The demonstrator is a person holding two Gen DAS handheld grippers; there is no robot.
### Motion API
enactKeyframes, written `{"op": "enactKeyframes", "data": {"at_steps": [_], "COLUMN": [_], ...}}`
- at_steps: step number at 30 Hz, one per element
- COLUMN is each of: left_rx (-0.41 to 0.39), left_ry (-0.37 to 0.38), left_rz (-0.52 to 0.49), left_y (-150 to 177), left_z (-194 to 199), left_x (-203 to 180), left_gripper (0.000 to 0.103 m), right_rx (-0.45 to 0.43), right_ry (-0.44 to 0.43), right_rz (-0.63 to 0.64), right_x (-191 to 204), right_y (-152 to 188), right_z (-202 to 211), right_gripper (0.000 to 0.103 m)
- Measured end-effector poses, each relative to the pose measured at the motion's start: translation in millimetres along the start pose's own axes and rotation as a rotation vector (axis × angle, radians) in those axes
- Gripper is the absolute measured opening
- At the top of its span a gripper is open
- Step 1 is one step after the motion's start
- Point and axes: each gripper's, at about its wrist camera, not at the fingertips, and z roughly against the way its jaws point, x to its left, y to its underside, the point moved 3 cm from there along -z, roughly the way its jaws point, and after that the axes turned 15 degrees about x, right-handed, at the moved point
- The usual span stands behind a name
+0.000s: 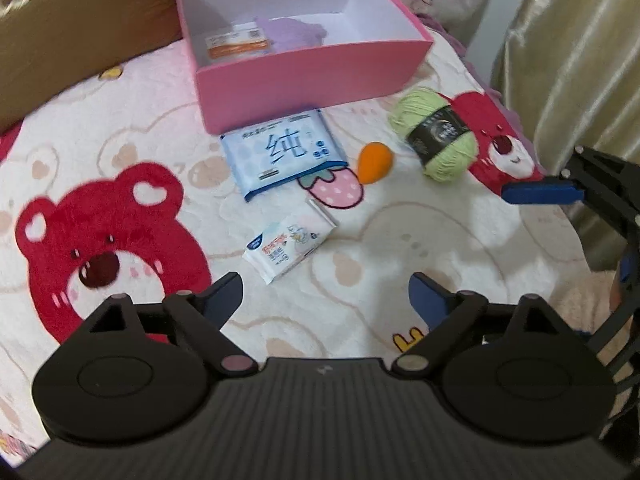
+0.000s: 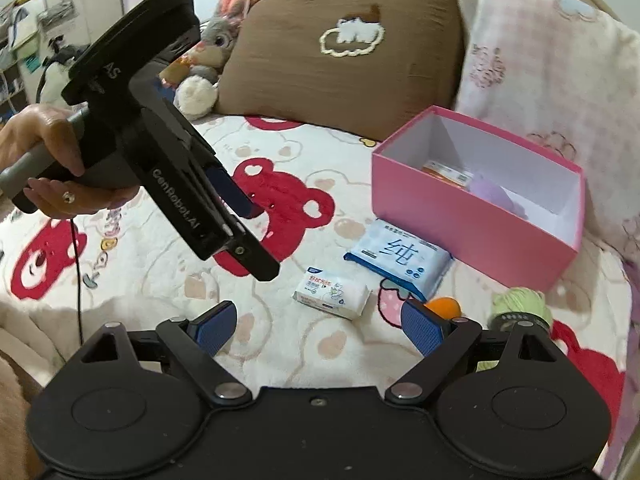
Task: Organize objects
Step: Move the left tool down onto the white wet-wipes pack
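Note:
A pink box [image 1: 316, 76] [image 2: 460, 220] stands open on the bed, holding an orange-labelled packet [image 1: 236, 42] and a purple item [image 1: 290, 34]. In front of it lie a blue tissue pack [image 1: 282, 152] [image 2: 398, 258], a small white wipes pack [image 1: 290, 246] [image 2: 332, 292], an orange egg-shaped toy [image 1: 374, 162] [image 2: 442, 306] and a green yarn ball [image 1: 434, 134] [image 2: 520, 306]. My left gripper [image 1: 326, 298] is open and empty, just short of the wipes pack. My right gripper [image 2: 320, 322] is open and empty, close in front of the wipes pack and the orange toy.
A white blanket with red bear prints [image 1: 112, 240] covers the bed. A brown pillow [image 2: 344, 60] and plush toys [image 2: 208, 64] lie at the head. A curtain [image 1: 572, 60] hangs at the right. The left gripper body [image 2: 168, 148] hangs over the blanket.

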Motion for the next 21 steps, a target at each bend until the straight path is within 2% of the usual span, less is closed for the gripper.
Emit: {"op": "enactKeyframes", "data": {"at_steps": [3,8,11,14,17,21], "left_rx": [-0.058,-0.143,-0.198,-0.127,-0.129,-0.168], "left_ry": [0.011,-0.032,-0.040,-0.071,-0.068,-0.026], "left_rz": [0.019,0.031,0.054,0.110,0.136,0.184], "left_y": [7,12,14,10,9,11], "left_z": [-14,-39,-54,-75,-88,-98], "left_x": [8,22,32,41,46,52], "left_gripper": [0.091,0.091,0.091,0.088,0.089,0.088], "right_rx": [-0.031,-0.097,-0.059,0.024,0.050,0.020], "right_ry": [0.011,0.054,0.100,0.050,0.013,-0.014], "right_rz": [-0.007,0.032,0.069,0.054,0.048,-0.001], "right_x": [0,2,-1,-8,-11,-17], "right_y": [3,8,13,12,8,6], "right_z": [-17,-48,-80,-110,-127,-143], "right_gripper": [0.092,0.092,0.092,0.092,0.092,0.092]}}
